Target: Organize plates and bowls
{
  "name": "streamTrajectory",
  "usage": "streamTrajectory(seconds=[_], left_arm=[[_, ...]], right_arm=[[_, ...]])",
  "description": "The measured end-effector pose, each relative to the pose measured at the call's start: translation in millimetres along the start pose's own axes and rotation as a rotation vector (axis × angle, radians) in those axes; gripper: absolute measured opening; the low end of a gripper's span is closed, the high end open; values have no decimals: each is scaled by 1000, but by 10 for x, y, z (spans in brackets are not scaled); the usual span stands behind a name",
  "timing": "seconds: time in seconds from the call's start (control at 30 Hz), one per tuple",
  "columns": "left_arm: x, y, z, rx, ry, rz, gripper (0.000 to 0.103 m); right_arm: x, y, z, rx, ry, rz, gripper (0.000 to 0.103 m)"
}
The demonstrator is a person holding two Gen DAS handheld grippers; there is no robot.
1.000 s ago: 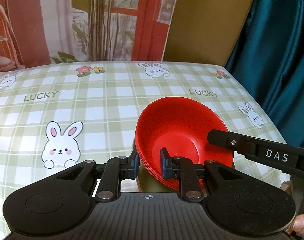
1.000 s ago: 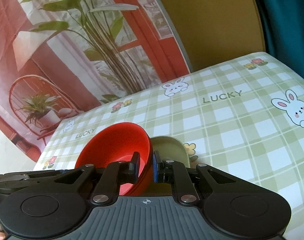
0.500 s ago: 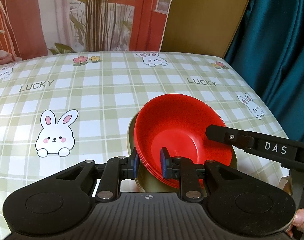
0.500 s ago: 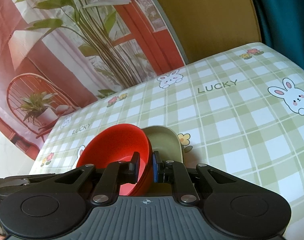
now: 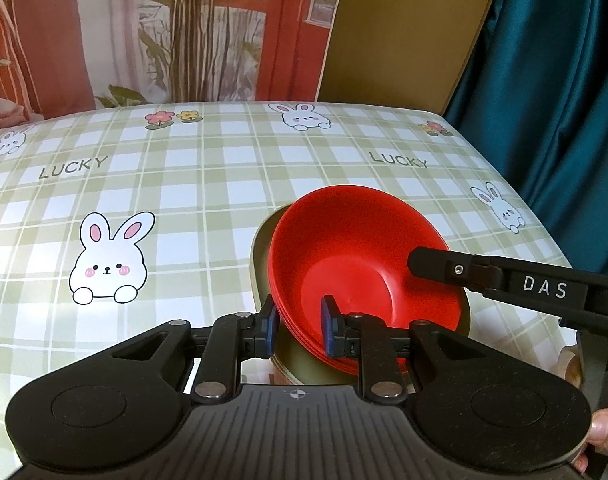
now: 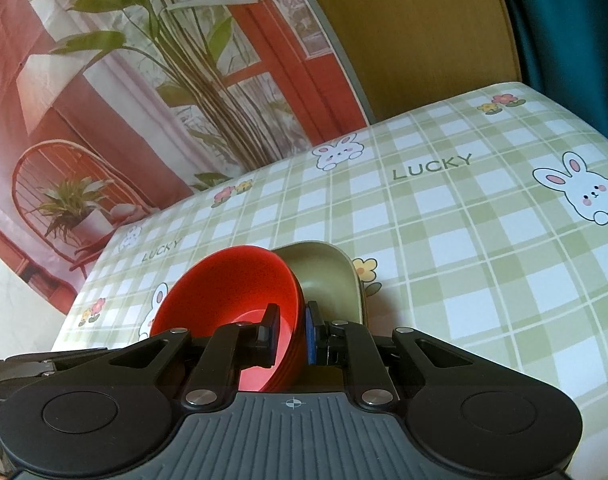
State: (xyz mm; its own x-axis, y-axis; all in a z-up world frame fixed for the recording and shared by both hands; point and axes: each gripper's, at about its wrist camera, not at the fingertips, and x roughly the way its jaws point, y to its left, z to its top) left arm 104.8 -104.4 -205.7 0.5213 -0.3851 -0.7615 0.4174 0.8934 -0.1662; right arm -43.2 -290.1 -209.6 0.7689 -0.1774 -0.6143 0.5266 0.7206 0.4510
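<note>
Left gripper [image 5: 295, 326] pinching the near rim of the red bowl stack [image 5: 356, 256] — one blue pad inside, one outside. Right gripper [image 6: 289, 332] clamped on the opposite rim of the same stack, one finger inside the bowl, the other against its outer wall. Red bowls nested together, tilted, resting in the olive-green bowl [image 6: 328, 272] on the table [image 5: 207, 184] — near its right edge. Checked green cloth with rabbits and "LUCKY" print underneath. Teal curtain [image 5: 552, 100] beyond the table's right side.
</note>
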Motion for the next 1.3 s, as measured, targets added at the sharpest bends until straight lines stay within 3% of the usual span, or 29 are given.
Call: streamTrajectory(seconds=[0.4, 0.5, 0.77, 0.87, 1.07, 1.2, 1.3], left_arm=[[-38, -15, 20, 5, -8, 7, 24], [-90, -5, 32, 7, -30, 17, 42], [-303, 36, 81, 4, -110, 37, 47], [-420, 75, 119, -4, -151, 54, 54], [-781, 165, 243, 8, -252, 80, 67], [-1061, 237, 344, 7, -329, 97, 82], [-1294, 305, 419, -10, -380, 128, 84]], right_arm=[[-56, 38, 17, -23, -8, -19, 18], [-95, 64, 47, -31, -20, -26, 22], [-225, 206, 106, -69, -46, -52, 31], [-312, 305, 157, -96, -69, -59, 39], [-533, 529, 316, -128, -140, -41, 69], [-679, 739, 459, -170, -180, -32, 93], [-801, 914, 568, -190, -213, -28, 101]])
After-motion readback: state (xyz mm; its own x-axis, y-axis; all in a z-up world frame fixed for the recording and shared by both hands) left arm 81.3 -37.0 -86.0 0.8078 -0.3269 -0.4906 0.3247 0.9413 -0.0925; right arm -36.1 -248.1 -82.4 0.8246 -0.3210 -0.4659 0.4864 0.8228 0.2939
